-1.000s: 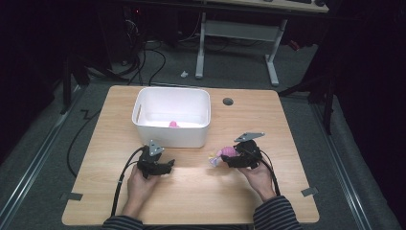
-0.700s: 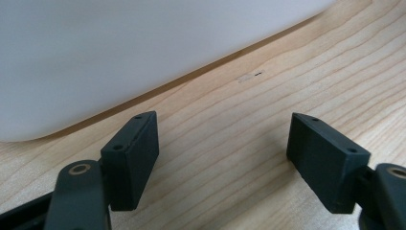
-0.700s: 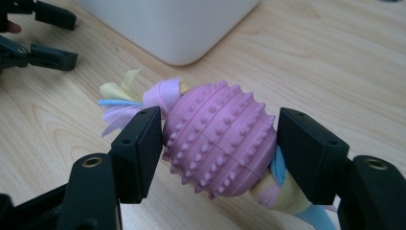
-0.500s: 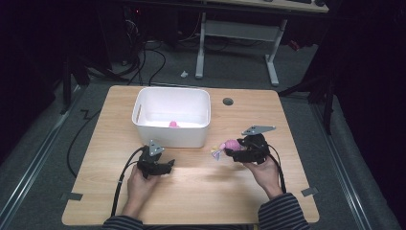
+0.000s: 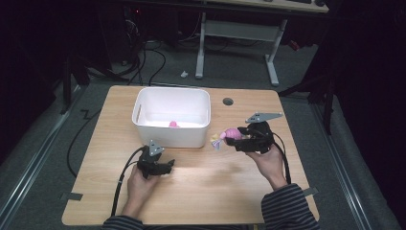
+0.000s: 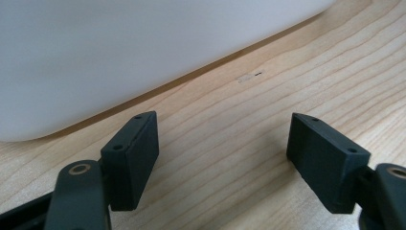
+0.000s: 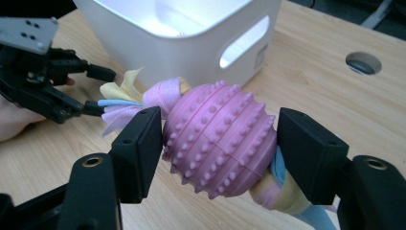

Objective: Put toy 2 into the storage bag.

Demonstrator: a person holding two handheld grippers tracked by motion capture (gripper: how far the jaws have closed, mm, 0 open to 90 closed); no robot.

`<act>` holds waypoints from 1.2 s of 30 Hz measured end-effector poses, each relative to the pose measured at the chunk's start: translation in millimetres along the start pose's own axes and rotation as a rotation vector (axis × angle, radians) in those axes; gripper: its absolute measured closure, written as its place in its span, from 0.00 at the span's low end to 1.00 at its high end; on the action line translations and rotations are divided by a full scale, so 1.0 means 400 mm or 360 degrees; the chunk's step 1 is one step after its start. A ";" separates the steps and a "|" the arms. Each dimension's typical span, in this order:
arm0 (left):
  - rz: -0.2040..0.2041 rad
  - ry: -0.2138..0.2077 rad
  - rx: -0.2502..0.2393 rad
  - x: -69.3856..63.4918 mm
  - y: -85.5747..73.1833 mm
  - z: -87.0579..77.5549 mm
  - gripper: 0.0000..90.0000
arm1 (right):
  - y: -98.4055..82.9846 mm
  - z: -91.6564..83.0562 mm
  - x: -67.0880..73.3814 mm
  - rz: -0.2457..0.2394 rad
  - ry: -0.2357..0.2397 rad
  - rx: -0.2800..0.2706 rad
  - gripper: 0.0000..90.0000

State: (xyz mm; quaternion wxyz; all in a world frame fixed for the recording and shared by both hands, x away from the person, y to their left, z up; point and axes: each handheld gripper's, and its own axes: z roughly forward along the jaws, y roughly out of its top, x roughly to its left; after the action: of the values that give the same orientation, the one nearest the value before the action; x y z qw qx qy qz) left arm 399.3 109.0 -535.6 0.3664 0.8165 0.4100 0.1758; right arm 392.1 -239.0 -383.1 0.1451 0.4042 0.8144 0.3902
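Pink studded toy (image 7: 220, 139) is clamped in the right claw (image 5: 239, 139), held above the counter (image 5: 215, 191) right of centre, just beside the white bin (image 5: 172, 117). Left claw (image 5: 160, 167) rests wide open, empty. Likely step: transport; next, lift over the rim and release.

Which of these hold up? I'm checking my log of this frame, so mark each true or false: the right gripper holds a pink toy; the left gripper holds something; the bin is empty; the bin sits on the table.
1. The right gripper is clamped on the pink studded toy. True.
2. The left gripper holds something. False: its jaws stand apart over bare wood.
3. The white bin is empty. False: a small pink item lies inside.
4. The bin sits on the wooden table. True.
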 end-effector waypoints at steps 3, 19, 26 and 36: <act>0.0000 -0.0002 0.0002 0.000 0.000 0.000 0.30 | 0.022 -0.005 0.001 -0.0001 0.0018 -0.0009 0.38; -0.0001 0.0001 -0.0003 0.000 0.000 0.000 0.30 | 0.134 -0.012 0.009 -0.0052 0.0093 -0.0086 0.38; -0.0001 0.0001 -0.0003 0.000 0.000 0.000 0.30 | 0.179 0.009 0.022 -0.0102 0.0108 -0.0077 0.38; -0.0003 0.0003 -0.0005 0.000 0.000 0.000 0.30 | 0.231 0.053 0.042 -0.0138 0.0130 -0.0056 0.38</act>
State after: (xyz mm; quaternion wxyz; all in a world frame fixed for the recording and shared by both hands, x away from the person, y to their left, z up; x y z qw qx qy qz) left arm 399.3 109.1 -535.7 0.3675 0.8154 0.4108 0.1767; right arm 443.5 -180.8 -326.3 0.1356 0.3498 0.8294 0.4139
